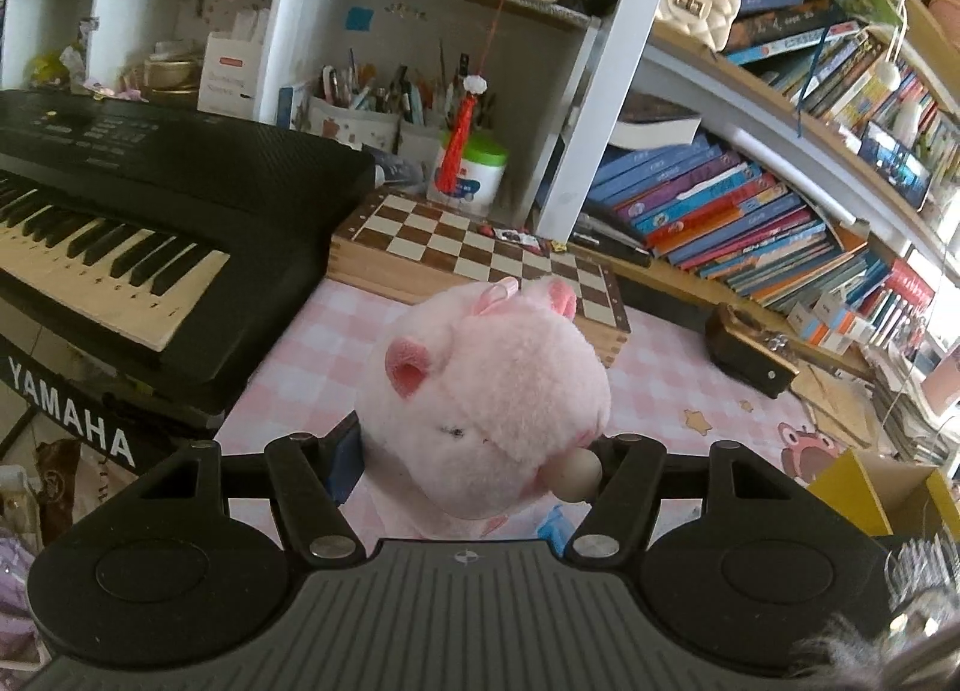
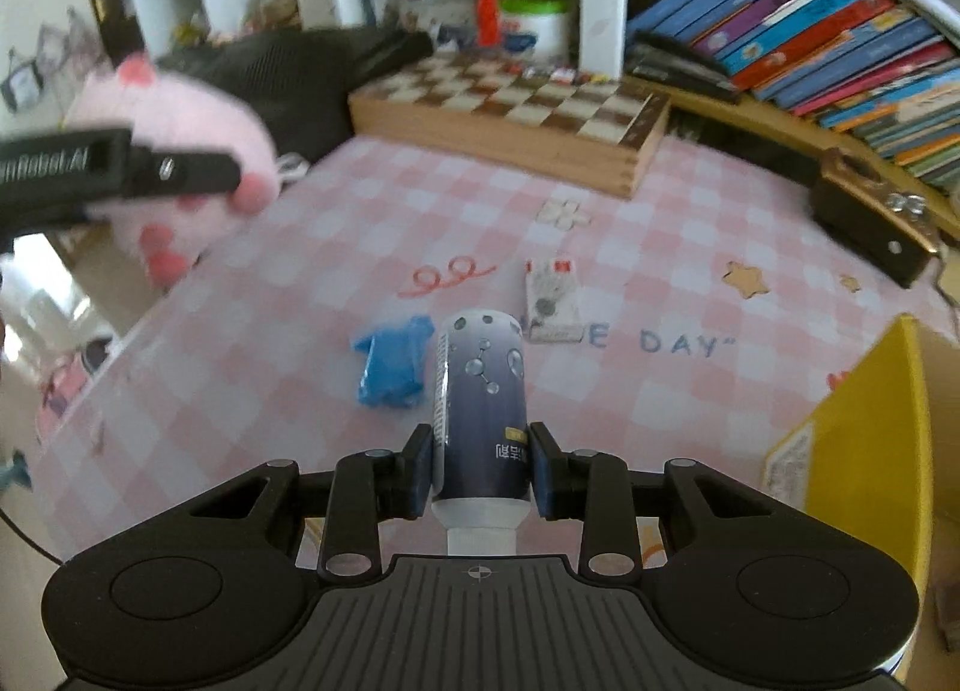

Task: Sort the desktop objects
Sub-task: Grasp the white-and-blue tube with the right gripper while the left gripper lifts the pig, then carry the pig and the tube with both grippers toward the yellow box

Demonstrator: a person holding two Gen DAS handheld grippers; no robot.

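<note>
My left gripper [image 1: 474, 469] is shut on a pink plush pig [image 1: 486, 391] and holds it above the pink checked tablecloth [image 1: 672, 391]. The right wrist view shows the same pig [image 2: 180, 121] at the far left, blurred, clamped in the left gripper [image 2: 198, 175]. My right gripper [image 2: 480, 469] is shut on a dark blue bottle [image 2: 480, 403] with a white cap, its bottom end pointing away from the camera. A blue crumpled wrapper [image 2: 390, 367] and a small white card pack [image 2: 552, 301] lie on the cloth [image 2: 300, 283] just ahead.
A wooden chessboard box [image 2: 510, 109] lies at the back of the table, small toy cars [image 2: 552, 73] on it. A black Yamaha keyboard [image 1: 120, 223] is on the left. Bookshelves [image 1: 750, 211] fill the right. A yellow box [image 2: 864, 439] stands at the right; a dark wooden block [image 2: 870, 211] lies beyond.
</note>
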